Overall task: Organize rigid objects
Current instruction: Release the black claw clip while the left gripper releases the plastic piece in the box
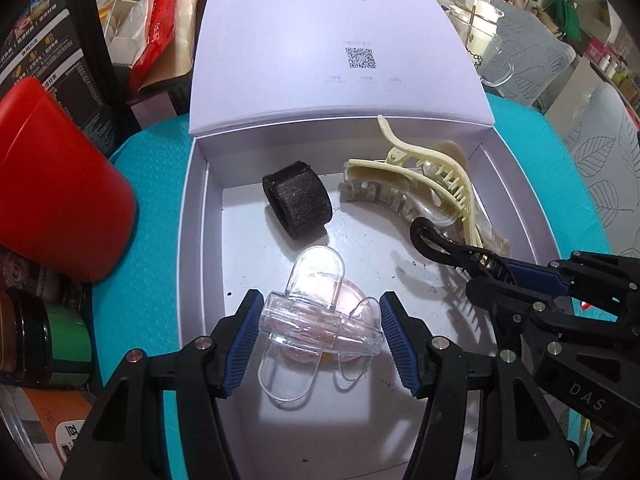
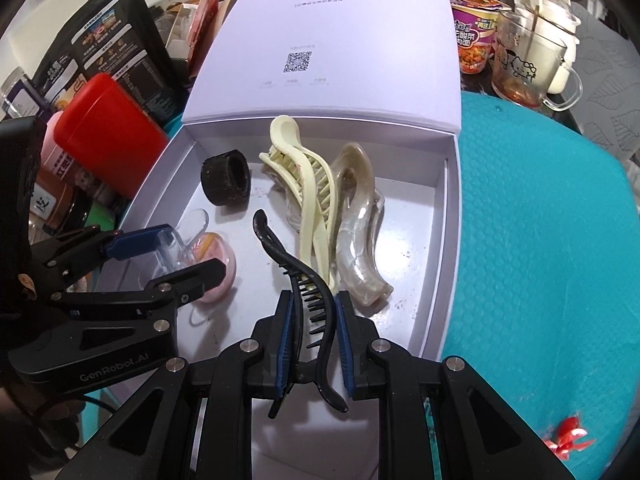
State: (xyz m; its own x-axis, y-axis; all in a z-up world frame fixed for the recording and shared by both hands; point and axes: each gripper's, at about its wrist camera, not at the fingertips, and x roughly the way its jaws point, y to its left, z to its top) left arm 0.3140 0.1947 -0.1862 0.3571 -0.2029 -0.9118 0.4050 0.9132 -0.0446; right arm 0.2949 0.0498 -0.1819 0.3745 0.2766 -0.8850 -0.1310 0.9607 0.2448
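Black hair claw (image 2: 308, 300) clamped between the pads of the right gripper (image 2: 312, 344), long axis running forward along the fingers, tip over the box (image 2: 440, 264) floor beside the cream claw (image 2: 308, 184). Clear clip (image 1: 316, 320) pinched crosswise in the left gripper (image 1: 320, 340), low over the box's near left; both ready for release.

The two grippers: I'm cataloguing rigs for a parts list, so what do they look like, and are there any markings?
Both are black plastic with angular linkage arms and round silver pivot pins. The fingers carry blue ribbed pads. The right gripper has "DAS" in pale letters along one arm; the left gripper reads "GenRobot.AI" on its body. No sleeves or hands are clearly visible.
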